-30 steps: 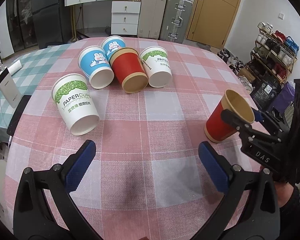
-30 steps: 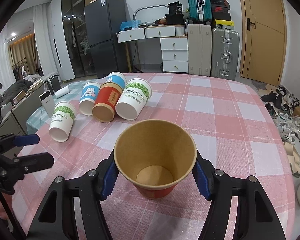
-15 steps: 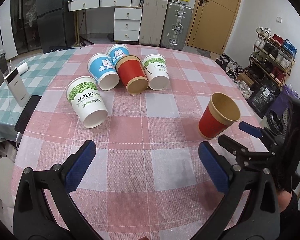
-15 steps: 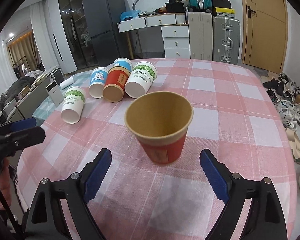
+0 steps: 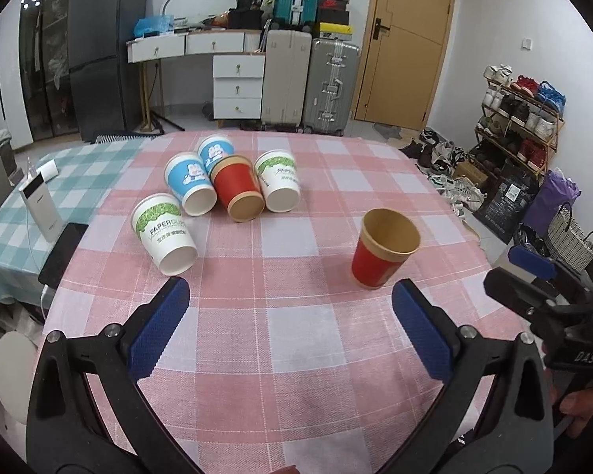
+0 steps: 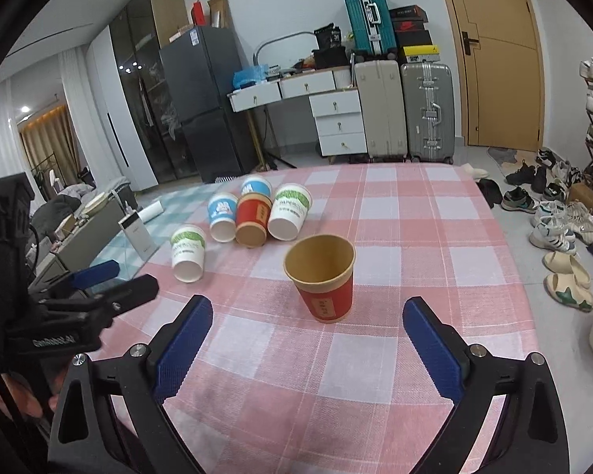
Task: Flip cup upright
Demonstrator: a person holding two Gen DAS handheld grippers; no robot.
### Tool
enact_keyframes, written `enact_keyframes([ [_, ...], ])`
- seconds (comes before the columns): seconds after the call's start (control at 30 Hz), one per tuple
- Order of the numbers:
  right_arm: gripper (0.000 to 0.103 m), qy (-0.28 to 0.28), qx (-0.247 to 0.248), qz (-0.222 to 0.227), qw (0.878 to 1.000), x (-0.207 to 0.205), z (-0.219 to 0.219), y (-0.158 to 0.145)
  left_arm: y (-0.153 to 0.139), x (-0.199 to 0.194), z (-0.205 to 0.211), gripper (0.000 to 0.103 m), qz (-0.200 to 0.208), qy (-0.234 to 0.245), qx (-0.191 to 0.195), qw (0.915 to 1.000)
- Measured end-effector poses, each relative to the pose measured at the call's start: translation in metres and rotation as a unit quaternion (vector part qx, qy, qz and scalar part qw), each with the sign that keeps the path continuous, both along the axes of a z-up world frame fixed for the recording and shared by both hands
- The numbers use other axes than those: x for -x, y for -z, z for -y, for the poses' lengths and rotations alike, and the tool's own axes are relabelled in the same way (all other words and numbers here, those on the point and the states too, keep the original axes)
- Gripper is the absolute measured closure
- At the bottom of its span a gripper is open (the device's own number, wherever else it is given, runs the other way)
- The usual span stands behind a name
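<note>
while red cup point(image 6: 323, 276) upright, right view alone shows slippers point(image 6: 567, 282).

Bare checked table point(image 5: 296, 339) open all around upright red cup point(image 5: 385, 248), nothing touching it. Five tipped cups point(image 5: 233, 187) clustered well apart at far left, mouths facing forward. Power bank point(image 5: 39, 207) upright near left table edge.

I see my left gripper point(image 5: 288, 326) wide open over the pink checked table point(image 5: 296, 347). A red cup point(image 5: 383, 254) stands up, mouth open to the top. Five more cups lie on their sides farther back. My right gripper point(image 5: 533, 276) sits off to the right, holding nothing.
</note>
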State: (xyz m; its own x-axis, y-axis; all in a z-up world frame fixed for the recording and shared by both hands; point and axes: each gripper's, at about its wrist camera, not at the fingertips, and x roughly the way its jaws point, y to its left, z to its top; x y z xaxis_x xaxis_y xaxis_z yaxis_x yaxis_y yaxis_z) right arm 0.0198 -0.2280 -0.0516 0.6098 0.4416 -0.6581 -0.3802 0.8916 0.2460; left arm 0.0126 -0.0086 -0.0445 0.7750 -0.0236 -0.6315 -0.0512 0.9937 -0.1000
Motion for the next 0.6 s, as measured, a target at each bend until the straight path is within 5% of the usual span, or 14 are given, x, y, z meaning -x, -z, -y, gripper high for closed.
enact_keyframes([
  [0.6,0.002,0.024,-0.005,0.016,1.0,0.031,0.018,-0.041,-0.031,0.041,0.023,0.001,0.025,0.017,-0.001,0.9995],
])
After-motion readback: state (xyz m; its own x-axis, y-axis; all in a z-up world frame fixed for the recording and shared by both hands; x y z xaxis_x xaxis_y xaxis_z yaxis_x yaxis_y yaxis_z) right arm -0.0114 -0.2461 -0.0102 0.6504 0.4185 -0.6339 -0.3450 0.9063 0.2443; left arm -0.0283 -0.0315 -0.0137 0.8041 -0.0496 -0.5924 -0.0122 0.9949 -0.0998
